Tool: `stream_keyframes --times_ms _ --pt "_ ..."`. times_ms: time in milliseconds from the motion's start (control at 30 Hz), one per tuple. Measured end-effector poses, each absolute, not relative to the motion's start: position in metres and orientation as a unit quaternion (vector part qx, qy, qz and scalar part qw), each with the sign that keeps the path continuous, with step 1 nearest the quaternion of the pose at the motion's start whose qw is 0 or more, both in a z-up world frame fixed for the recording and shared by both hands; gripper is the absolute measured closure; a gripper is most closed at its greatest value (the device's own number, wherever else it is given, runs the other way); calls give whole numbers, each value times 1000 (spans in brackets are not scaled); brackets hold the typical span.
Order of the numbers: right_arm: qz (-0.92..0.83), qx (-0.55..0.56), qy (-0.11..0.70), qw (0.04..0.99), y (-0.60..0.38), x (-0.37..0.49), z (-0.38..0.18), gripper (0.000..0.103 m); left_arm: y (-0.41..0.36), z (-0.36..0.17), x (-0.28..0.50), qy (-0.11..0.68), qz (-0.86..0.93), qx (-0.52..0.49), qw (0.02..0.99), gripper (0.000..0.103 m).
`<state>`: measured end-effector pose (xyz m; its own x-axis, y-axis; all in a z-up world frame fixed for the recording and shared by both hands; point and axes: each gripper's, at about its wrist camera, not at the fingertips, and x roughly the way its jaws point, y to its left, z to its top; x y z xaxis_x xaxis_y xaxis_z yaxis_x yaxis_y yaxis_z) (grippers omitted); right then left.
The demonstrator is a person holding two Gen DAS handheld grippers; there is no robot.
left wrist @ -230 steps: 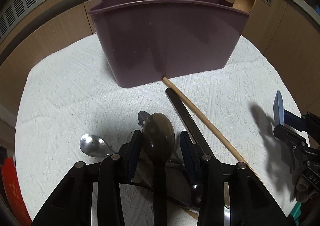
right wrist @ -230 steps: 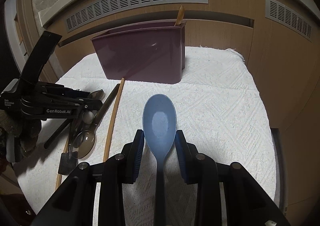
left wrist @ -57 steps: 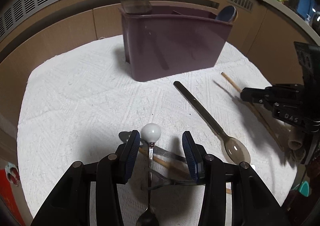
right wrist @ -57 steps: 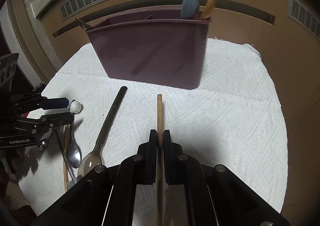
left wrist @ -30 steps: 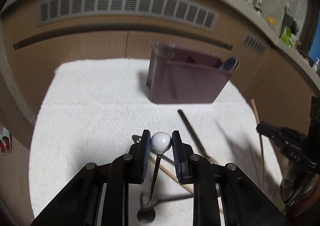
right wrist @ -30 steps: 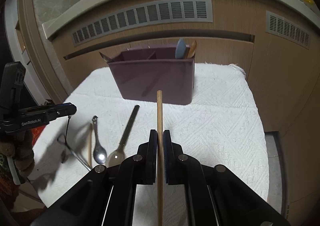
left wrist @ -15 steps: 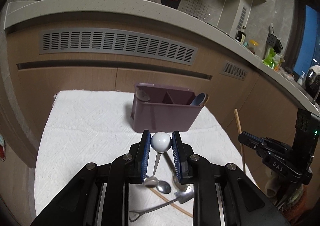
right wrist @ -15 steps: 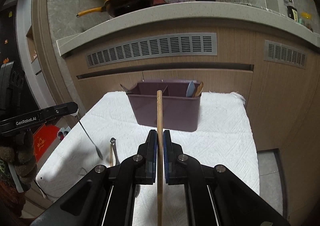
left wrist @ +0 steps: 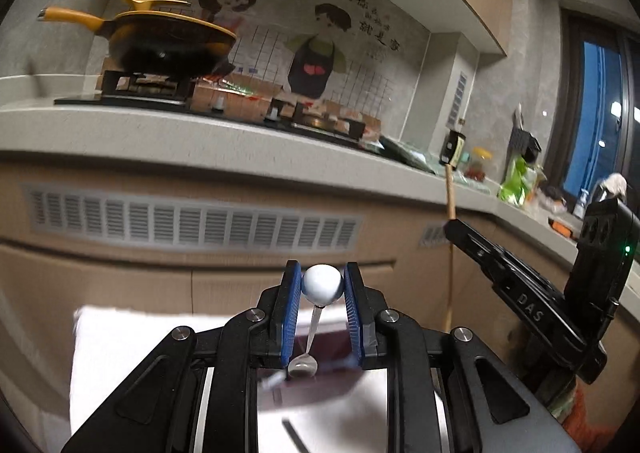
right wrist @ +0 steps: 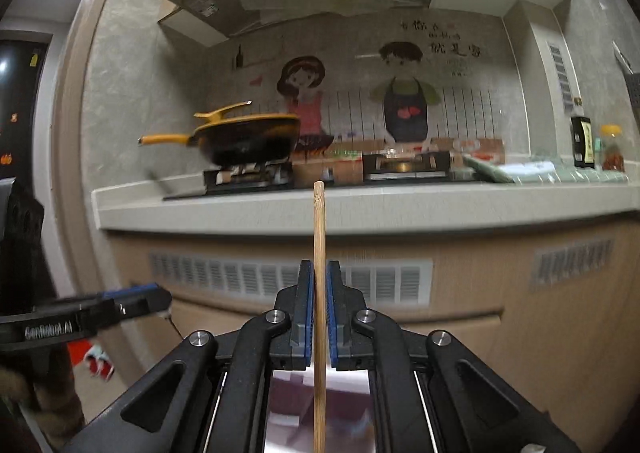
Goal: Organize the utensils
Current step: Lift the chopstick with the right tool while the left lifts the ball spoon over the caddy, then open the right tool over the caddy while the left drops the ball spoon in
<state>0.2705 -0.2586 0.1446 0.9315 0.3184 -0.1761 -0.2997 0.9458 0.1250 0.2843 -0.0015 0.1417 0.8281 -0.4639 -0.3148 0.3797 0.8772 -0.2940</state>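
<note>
Mid-carry: the left gripper [left wrist: 322,289] clamps a ball-topped spoon [left wrist: 321,285], the right gripper [right wrist: 319,293] a wooden stick [right wrist: 319,237]; both jaws next lower into the purple holder [left wrist: 332,373].

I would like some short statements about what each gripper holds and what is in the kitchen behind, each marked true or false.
1. The left gripper grips a spoon by the white ball at the end of its handle. True.
2. The right gripper is open and holds nothing. False: its jaws are shut on a thin wooden stick.
3. A dark frying pan with a yellow handle sits on the stove. True.
4. The spoon's bowl points upward. False: the bowl hangs below the ball, between the fingers.
5. The wooden stick lies flat on the countertop. False: it stands upright in the right gripper's jaws.
</note>
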Motion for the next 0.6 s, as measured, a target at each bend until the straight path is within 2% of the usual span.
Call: stream_keyframes --times_ms 167,333,600 --pt "127 39 89 987 -237 320 128 97 -2 123 339 219 -205 -117 947 81" --pt "95 32 109 989 -224 356 94 97 0 82 377 261 -194 -144 935 81" --pt "102 66 185 975 -237 382 36 97 -14 26 393 303 -193 -144 922 80"
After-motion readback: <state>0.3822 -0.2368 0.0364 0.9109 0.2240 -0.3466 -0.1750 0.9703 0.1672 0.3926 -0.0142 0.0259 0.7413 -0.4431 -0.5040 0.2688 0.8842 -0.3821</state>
